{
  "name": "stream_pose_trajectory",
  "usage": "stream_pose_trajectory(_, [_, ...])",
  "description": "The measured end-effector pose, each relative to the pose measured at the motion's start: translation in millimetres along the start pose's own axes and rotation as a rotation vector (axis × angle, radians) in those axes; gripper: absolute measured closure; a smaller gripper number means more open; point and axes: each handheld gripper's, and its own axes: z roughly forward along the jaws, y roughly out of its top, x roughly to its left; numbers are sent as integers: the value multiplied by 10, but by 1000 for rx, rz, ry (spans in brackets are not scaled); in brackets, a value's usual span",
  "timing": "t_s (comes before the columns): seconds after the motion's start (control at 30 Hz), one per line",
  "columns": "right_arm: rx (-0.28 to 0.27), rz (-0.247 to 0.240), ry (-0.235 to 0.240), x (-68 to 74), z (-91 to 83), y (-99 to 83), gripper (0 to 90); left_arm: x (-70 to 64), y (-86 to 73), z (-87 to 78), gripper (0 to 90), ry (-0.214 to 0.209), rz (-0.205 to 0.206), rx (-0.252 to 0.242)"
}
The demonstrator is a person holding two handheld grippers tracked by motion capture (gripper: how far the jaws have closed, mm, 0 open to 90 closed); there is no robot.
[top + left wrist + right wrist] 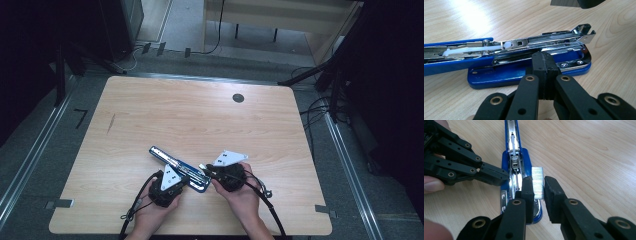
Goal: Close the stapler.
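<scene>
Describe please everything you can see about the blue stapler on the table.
The stapler lies flat on the near part of the wooden table, opened wide: its blue top arm is swung back, so the shiny metal magazine channel is exposed, with a white plastic pusher inside. The base looks like blue plastic with a chrome plate. The left tool, jaws shut, presses against its side. The right tool holds a strip of staples right beside the channel.

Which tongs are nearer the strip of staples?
Right. The right tongs have the strip of staples between their jaws; the left tongs, shut, press on the open stapler beside it.
</scene>
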Motion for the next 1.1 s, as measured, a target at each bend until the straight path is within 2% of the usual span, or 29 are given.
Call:
stream_pose_trajectory(0.63, [21, -33, 32, 123, 122, 18, 795, -1, 0, 1, 900, 1, 0, -1])
stream_pose_trajectory(1.1, [44, -33, 37, 157, 187, 19, 795, -4, 0, -1, 900, 3, 2, 1])
